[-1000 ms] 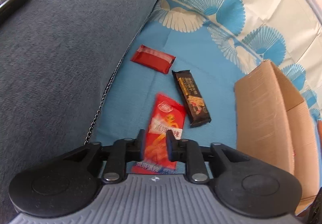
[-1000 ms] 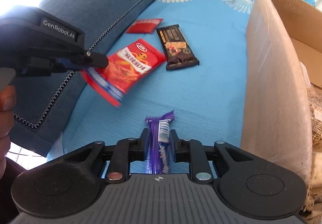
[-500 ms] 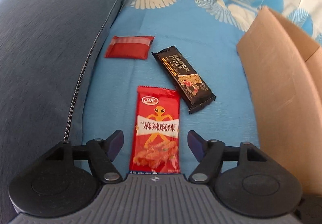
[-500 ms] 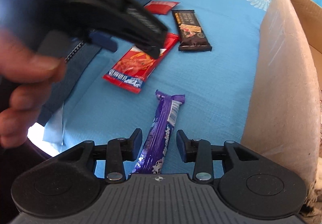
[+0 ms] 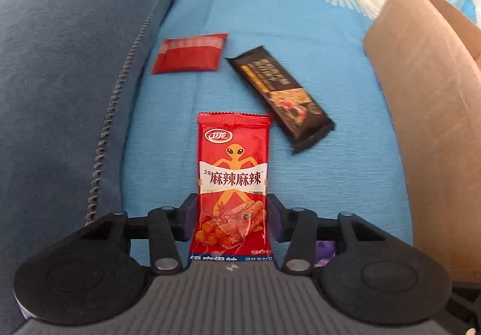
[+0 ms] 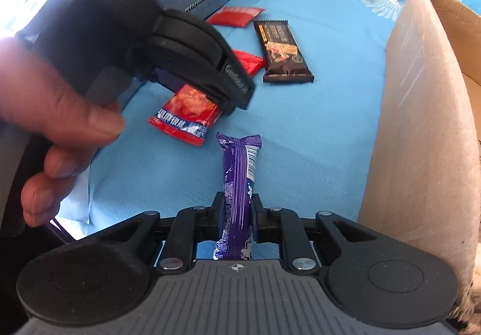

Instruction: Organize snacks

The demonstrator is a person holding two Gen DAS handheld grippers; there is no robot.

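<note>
The right gripper [image 6: 236,214] clamps a purple wrapped bar [image 6: 239,178], having just closed on it. The left gripper [image 5: 231,214] has been closing; its pads flank a red snack packet [image 5: 233,181] with an orange figure, flat on the blue sofa cover [image 5: 330,184]. At one o'clock lies a dark chocolate bar [image 5: 281,97].

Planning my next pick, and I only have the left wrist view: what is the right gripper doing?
Observer: The right gripper has just been closing its jaws and now clamps a purple bar.
Operator: Does that bar touch my red packet?
Observer: No. Its far end stops just short of the red packet, with blue sheet between them.
Operator: Where is the box from there?
Observer: The cardboard box stands close on that gripper's right.
</note>
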